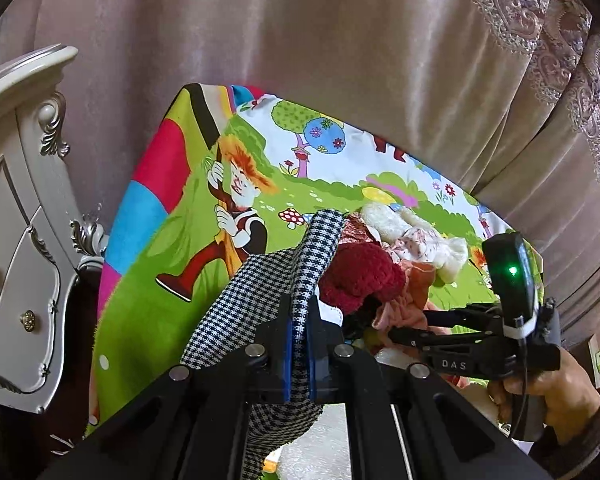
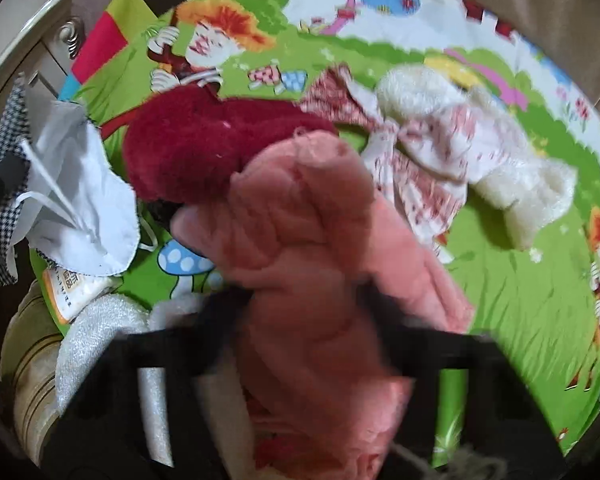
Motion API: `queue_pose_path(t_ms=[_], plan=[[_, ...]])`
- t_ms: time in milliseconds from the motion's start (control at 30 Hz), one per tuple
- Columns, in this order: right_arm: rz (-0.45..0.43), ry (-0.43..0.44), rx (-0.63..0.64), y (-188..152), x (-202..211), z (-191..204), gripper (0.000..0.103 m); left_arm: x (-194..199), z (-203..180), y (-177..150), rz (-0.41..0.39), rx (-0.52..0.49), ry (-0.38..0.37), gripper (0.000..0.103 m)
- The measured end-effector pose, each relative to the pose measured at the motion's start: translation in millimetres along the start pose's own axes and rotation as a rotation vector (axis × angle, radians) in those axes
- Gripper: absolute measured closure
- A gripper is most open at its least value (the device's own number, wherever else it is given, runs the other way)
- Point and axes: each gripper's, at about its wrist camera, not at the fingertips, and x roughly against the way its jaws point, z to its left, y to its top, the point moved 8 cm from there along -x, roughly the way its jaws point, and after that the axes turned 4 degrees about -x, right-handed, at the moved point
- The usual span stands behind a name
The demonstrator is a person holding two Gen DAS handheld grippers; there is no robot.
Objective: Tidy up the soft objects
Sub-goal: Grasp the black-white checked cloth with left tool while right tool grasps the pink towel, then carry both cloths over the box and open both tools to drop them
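- The left gripper [image 1: 299,344] is clamped tight on a black-and-white houndstooth woven cloth [image 1: 260,296], which hangs lifted over a bright cartoon-printed play mat [image 1: 148,312].
- The right gripper [image 2: 300,312] points steeply down with a pink fleecy garment [image 2: 300,232] between its jaws; blur hides whether the pads press on it.
- On the mat, a dark red fuzzy knitted item [image 2: 188,148] touches the pink garment.
- A cream plush toy in a floral dress [image 2: 460,140] lies just beside them.
- A white cloth mask with straps [image 2: 80,200] lies near the mat's left edge.
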Motion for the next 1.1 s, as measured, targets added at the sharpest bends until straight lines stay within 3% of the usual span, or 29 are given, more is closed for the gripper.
queue_pose_path(t_ms=[100,133,233,733,1100], plan=[[-0.03,0.012,-0.011,-1,4,-6,0.068,2,-4,1,-0.013,-0.001,-0.004,0.097],[-0.04,0.011,-0.026,-1,6,-10,0.08,4,-5,2,-0.02,0.0,-0.008,0.097],[-0.095,0.039,-0.092,-1,21,-23,0.087,10,-9,4,-0.044,-0.002,-0.015,0.097],[-0.369,0.019,-0.23,-28,128,-58,0.088,47,-37,18,-0.153,0.0,-0.062,0.097],[-0.425,0.018,-0.288,-79,171,-72,0.088,71,-83,18,-0.181,-0.051,-0.144,0.097]])
